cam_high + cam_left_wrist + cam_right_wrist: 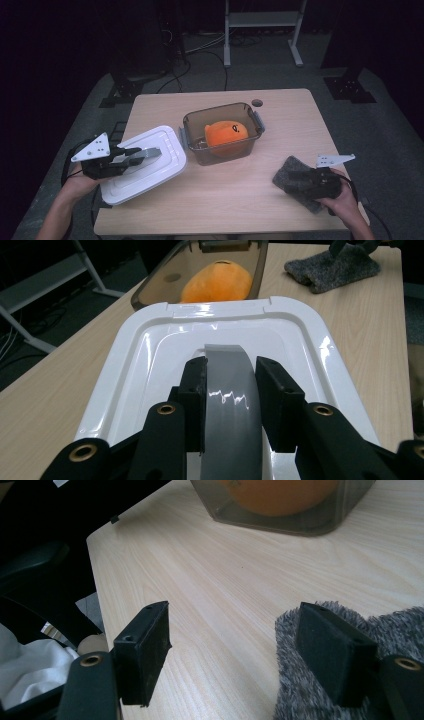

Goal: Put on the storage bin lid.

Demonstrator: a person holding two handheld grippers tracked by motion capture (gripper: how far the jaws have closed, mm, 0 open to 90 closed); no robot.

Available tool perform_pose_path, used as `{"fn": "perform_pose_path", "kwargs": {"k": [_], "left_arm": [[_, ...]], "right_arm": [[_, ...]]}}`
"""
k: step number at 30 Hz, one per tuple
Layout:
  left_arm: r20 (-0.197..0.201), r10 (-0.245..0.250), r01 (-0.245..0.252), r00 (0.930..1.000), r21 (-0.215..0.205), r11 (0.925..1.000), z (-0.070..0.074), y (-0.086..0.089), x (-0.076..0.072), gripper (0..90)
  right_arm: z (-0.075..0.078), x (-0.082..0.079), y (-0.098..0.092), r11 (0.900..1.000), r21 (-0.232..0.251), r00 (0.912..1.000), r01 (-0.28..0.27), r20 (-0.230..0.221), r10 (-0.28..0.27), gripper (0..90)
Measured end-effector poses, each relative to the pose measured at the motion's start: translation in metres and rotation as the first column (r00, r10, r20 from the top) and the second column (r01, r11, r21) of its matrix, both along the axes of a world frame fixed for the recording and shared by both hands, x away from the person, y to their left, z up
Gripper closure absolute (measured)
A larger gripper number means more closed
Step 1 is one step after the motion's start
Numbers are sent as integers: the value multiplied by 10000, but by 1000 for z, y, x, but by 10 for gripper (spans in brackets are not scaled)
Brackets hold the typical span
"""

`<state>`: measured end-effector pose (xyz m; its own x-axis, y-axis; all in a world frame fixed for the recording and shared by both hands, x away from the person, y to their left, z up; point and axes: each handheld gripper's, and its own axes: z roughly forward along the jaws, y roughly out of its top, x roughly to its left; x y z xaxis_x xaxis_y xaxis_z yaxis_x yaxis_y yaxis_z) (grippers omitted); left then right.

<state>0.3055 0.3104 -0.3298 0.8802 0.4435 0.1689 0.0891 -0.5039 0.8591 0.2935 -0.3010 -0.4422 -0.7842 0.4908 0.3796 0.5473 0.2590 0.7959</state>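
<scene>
A white box lid (167,145) lies at the table's left, and my left gripper (136,156) is shut on its grey arched handle (148,153). In the left gripper view both pads squeeze the handle (227,385) above the lid (150,355). A smoky clear container (225,156) stands mid-table with an orange plush toy (226,134) inside. My right gripper (312,180) rests at the front right over a grey fuzzy cloth (292,172). Its jaws stand wide open (235,645). One jaw sits above the cloth (400,625) and bare wood lies between them.
The wooden table (240,200) has a round cable hole (257,102) at its back edge. A white metal stand (262,20) and cables lie on the floor behind. In the right gripper view the container (280,522) stands ahead, with the table's edge at left.
</scene>
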Motion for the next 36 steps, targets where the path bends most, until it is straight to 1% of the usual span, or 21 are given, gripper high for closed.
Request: {"fn": "perform_pose_path", "kwargs": {"k": [4, 6, 10, 16, 19, 22, 26, 36], "left_arm": [[-24, 17, -17, 10000, 51, 10000, 5, -5, 7, 668], [-119, 24, -23, 9999, 79, 10000, 6, -8, 11, 668], [-137, -72, 72, 9999, -25, 10000, 9, -13, 17, 668], [-21, -226, 226, 9997, -69, 9997, 15, -21, 22, 668], [-8, -186, 186, 9998, -63, 9998, 17, -24, 24, 668], [-39, -254, 253, 9997, -154, 9996, 18, -27, 27, 668], [-53, -262, 261, 9996, -122, 9996, 21, -32, 30, 668], [-27, -549, 549, 9985, -64, 9985, 29, -47, 39, 668]], "right_arm": [[1, 0, 0, 10000, 21, 10000, -6, -7, 6, 289], [1, 0, 0, 10000, 15, 10000, 0, 9, 0, 289], [1, 0, 0, 10000, 27, 10000, 2, 28, -2, 289], [1, 0, -1, 10000, 48, 10000, 24, 22, -24, 289], [1, 0, -3, 10000, 50, 10000, 34, 35, -34, 289], [1, 0, -3, 10000, 56, 10000, 31, 41, -31, 289], [1, 0, -2, 10000, 69, 10000, 28, 15, -28, 289], [2, 0, -2, 10000, 68, 10000, 13, 16, -13, 289]]}}
